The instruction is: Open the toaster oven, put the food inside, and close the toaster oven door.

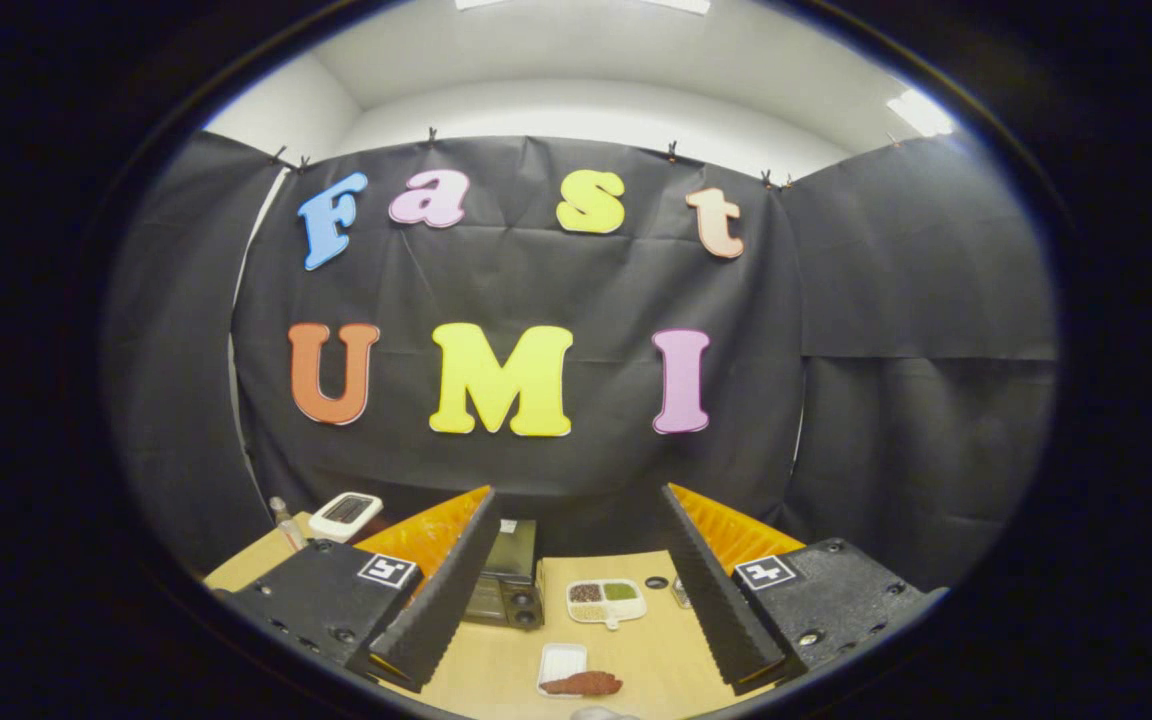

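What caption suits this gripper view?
Open gripper above table, toaster oven closed, food waiting on tray.

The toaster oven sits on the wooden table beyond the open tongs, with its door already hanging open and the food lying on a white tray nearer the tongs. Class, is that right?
Not quite. In the gripper view the toaster oven has its door shut. The rest holds: the tongs are open, and the food lies on the white tray on the wooden table.

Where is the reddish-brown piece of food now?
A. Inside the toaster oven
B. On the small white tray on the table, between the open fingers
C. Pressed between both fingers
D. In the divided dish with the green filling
B: the reddish-brown food lies on the small white tray on the wooden table, and the gripper is open, touching nothing.
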{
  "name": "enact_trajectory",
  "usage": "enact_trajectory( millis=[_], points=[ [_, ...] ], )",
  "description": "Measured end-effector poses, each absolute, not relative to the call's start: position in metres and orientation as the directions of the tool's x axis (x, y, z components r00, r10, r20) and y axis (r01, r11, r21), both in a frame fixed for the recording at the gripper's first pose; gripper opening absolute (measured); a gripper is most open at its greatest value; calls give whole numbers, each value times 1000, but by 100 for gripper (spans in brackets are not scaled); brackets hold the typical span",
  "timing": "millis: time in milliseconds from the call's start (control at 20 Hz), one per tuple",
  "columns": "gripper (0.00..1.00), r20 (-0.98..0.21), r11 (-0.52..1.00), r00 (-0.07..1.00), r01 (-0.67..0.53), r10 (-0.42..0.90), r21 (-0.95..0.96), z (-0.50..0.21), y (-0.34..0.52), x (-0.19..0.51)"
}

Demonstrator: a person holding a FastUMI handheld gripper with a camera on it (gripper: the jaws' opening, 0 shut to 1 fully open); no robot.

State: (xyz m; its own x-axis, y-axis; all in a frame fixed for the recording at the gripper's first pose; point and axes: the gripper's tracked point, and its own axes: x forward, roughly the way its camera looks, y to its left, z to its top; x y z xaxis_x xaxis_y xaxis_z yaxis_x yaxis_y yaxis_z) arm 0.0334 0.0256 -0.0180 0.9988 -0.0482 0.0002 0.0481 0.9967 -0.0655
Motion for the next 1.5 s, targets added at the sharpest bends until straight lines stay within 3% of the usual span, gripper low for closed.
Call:
enact_trajectory(
  millis=[300,850,1500],
  points=[
    [100,20,995,1000,16,-14,-94,-53,93,87],
    [100,-115,991,987,-121,115,-49,-196,232,200],
    [100,-250,995,968,-60,39,-76,-287,243,239]
  ],
)
